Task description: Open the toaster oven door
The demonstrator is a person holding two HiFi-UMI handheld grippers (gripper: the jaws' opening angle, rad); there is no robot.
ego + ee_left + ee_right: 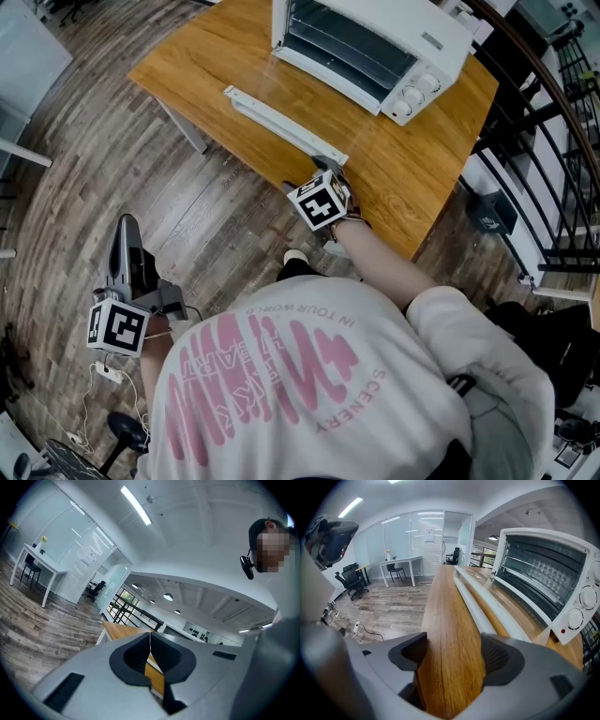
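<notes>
The white toaster oven (375,47) stands at the back of the wooden table (412,178). Its glass door (281,103) lies folded down flat, with the white handle bar (281,122) along the front edge. My right gripper (328,169) is open just off the handle's right end, with nothing between its fingers. In the right gripper view the oven (548,573) gapes open, the handle (473,606) runs ahead, and only the tabletop (445,620) shows between the right gripper (452,651) jaws. My left gripper (127,230) hangs low over the floor; in its own view the left gripper (150,644) is shut and empty.
A black metal railing (553,141) runs along the right of the table. A black device (489,211) lies on the floor by the table's right corner. A power strip with cables (108,373) lies on the wooden floor at lower left, near a chair base (127,431).
</notes>
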